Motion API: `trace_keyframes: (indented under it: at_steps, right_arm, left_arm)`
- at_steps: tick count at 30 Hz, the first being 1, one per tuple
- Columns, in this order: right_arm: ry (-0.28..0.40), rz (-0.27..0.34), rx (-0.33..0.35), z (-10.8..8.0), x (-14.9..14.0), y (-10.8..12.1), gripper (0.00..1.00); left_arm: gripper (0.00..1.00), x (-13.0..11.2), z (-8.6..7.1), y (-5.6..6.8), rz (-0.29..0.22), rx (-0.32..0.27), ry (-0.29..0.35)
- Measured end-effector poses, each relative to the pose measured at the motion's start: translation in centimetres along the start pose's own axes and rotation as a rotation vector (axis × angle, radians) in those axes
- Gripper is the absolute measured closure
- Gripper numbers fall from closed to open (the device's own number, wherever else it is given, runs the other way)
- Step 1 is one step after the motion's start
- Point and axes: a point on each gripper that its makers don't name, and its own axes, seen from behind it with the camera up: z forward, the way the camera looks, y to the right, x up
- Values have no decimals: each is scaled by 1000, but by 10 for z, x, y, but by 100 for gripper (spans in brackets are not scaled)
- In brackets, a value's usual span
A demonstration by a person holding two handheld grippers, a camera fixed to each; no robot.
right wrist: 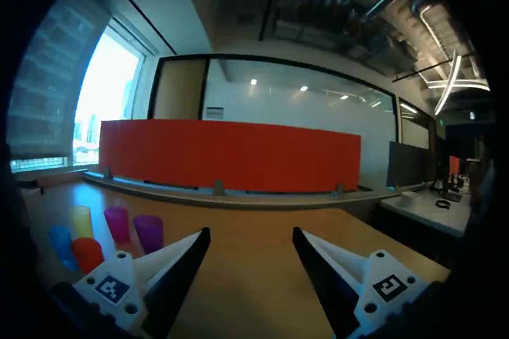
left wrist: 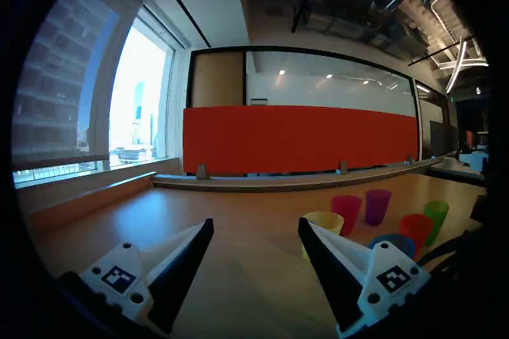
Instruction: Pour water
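Left gripper (left wrist: 254, 224) spread wide, empty; cups (left wrist: 346, 210) stand upright lower right of its frame, yellow cup (left wrist: 323, 221) just beside the rt finger. Right gripper (right wrist: 251, 232) also spread, empty; same cups lower left, farther off. Left looks nearer, imo.

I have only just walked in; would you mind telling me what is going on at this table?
A person holds a gripper in each hand above a wooden table. The left gripper and the right gripper are both open and hold nothing. Ahead of them on the table stands a cluster of cups: a yellow cup, a pink cup, a purple cup, a green cup, a red cup and a blue cup. Neither gripper touches a cup, and no pouring is under way yet.
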Motion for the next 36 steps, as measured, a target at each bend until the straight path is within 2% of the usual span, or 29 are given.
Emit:
trace_keyframes:
  at_steps: [9,20,23,36]
  right_arm:
    - [14,-20,7,3,-19,-6,0]
    - [-4,85,26,5,-32,0,0]
    - [-7,96,27,6,-36,1,0]
    - [-5,73,32,8,-39,-4,0]
  left_arm:
    - [1,0,0,0,0,0,0]
    - [1,1,-1,0,0,0,0]
    - [1,1,-1,0,0,0,-1]
    - [1,1,-1,-1,0,0,-1]
